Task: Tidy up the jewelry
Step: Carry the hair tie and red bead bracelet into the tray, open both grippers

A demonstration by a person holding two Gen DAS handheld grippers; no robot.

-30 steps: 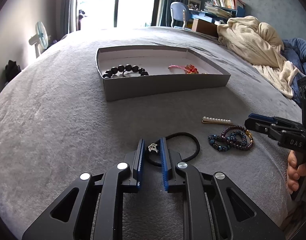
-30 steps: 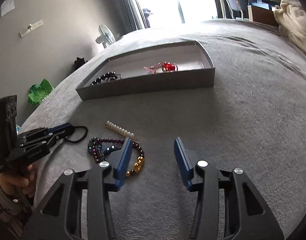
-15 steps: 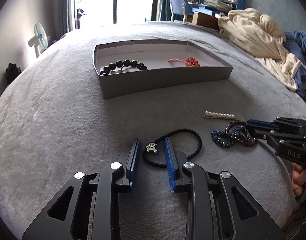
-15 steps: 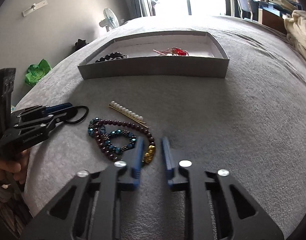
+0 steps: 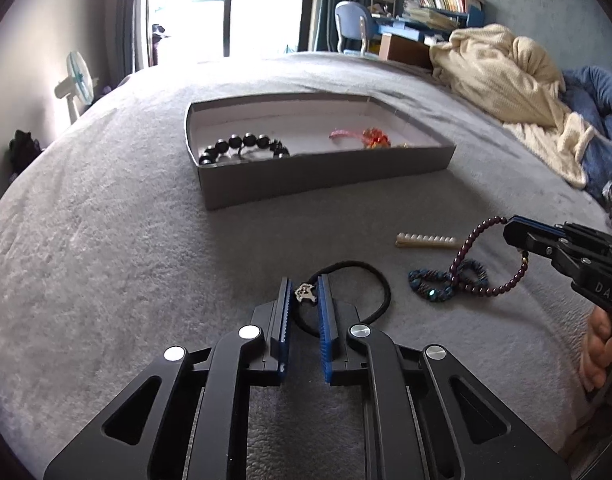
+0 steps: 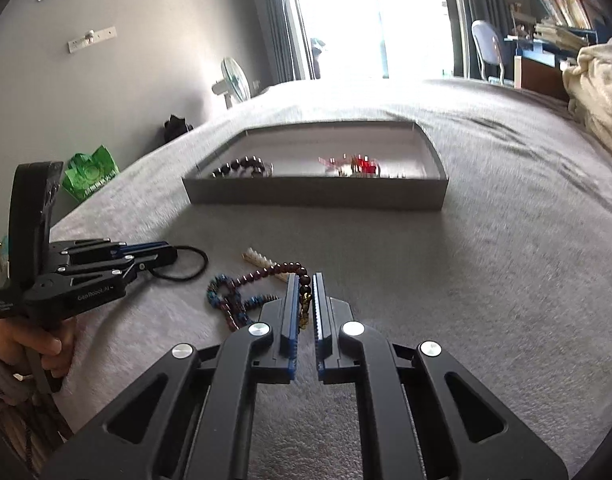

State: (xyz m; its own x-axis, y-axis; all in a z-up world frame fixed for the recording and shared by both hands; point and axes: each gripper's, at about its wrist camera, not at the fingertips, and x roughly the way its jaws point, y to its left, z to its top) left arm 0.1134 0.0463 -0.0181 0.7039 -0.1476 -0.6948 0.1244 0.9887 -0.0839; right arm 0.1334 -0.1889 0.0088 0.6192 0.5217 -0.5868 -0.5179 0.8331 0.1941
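Two pieces already lie in the grey box (image 5: 326,176), four are outside it, and both grippers are closed on a piece.

In the box: a black bead bracelet (image 5: 244,148) at its left end and a red-and-pink ornament (image 5: 366,138) toward the right. The left gripper (image 5: 304,294) has just been closing, its pads now pinching the charm of the black hair tie (image 5: 380,288), whose loop lies on the grey bedspread (image 5: 106,240). The right gripper (image 6: 305,298) has just closed on the dark red bead strand (image 6: 274,272) at its gold bead; part of the strand is raised and the rest trails on the cover, seemingly looped through the blue bead bracelet (image 5: 446,280). The pearl hair clip (image 5: 426,240) lies untouched nearby. Judgement: roughly a third done; both held pieces need carrying to the box, then the bracelet and clip.
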